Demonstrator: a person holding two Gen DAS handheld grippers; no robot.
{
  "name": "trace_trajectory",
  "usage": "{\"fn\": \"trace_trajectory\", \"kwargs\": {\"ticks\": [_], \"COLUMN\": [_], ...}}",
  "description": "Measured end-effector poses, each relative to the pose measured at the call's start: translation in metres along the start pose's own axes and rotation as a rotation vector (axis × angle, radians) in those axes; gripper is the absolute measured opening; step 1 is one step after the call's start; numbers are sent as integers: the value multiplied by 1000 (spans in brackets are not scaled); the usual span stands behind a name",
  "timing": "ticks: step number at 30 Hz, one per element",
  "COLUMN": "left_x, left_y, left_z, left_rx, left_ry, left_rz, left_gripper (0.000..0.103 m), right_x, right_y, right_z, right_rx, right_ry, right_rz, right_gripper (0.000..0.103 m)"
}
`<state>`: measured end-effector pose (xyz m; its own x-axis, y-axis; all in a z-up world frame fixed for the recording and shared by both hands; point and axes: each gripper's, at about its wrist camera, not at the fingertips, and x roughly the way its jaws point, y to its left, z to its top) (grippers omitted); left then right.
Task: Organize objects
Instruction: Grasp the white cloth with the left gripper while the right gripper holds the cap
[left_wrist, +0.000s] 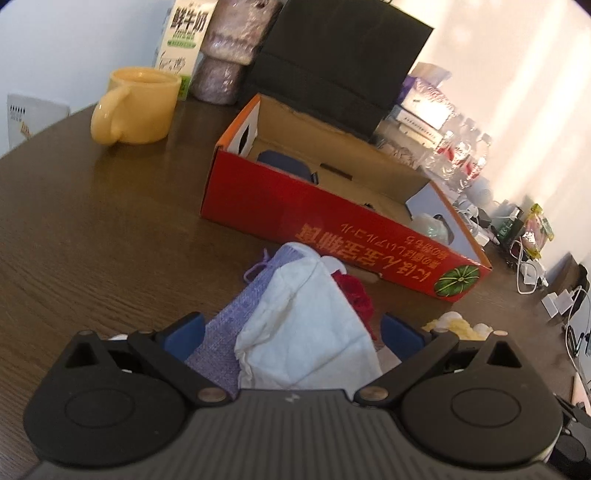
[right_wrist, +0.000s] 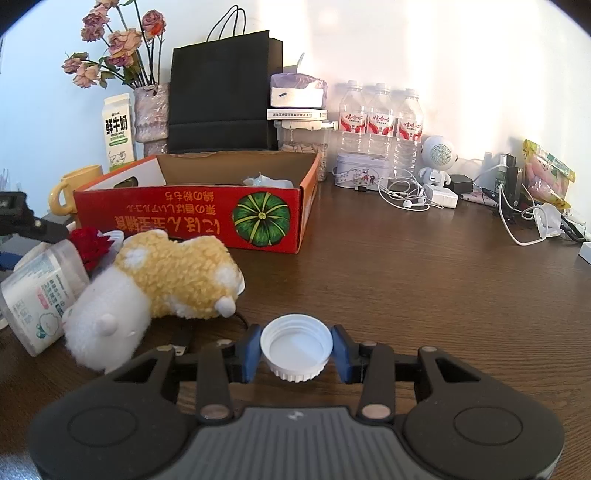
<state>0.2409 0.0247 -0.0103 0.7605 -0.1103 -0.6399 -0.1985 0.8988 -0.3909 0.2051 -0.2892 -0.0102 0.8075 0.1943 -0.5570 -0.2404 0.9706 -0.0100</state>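
Right wrist view: the right gripper (right_wrist: 296, 350) clenches a white bottle cap (right_wrist: 296, 347) just above the brown wooden table (right_wrist: 406, 288). Judged step: carrying the cap to the red cardboard box (right_wrist: 192, 214), which calls for a lift over its near wall. Left wrist view: the left gripper (left_wrist: 291, 332), jaws spread wide, hovers over a white cloth pouch (left_wrist: 306, 332) without pressing it. Clutter lines the pale wall (right_wrist: 443, 44).
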Motion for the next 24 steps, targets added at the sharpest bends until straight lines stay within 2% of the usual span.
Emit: {"fn": "trace_trajectory", "kwargs": {"ticks": [10,12,14,17,24], "left_x": [6,6,4,1,-12], "left_y": [1,-1,2,4,7], "left_z": [-5,-6,-6,-7,-10], "left_rx": [14,25,11,3,31], "left_ry": [-20,-29,-30,-29,-61], "left_rz": [18,35,15,-14,-19], "left_gripper": [102,94,81,71,52], "right_x": [0,1,0,0,0], "right_y": [1,1,1,1,1], "right_z": [0,0,0,0,0], "right_rx": [1,0,0,0,0], "right_ry": [5,7,7,8,9], "right_rz": [6,8,9,10,10], "right_gripper": [39,39,39,39,39]}}
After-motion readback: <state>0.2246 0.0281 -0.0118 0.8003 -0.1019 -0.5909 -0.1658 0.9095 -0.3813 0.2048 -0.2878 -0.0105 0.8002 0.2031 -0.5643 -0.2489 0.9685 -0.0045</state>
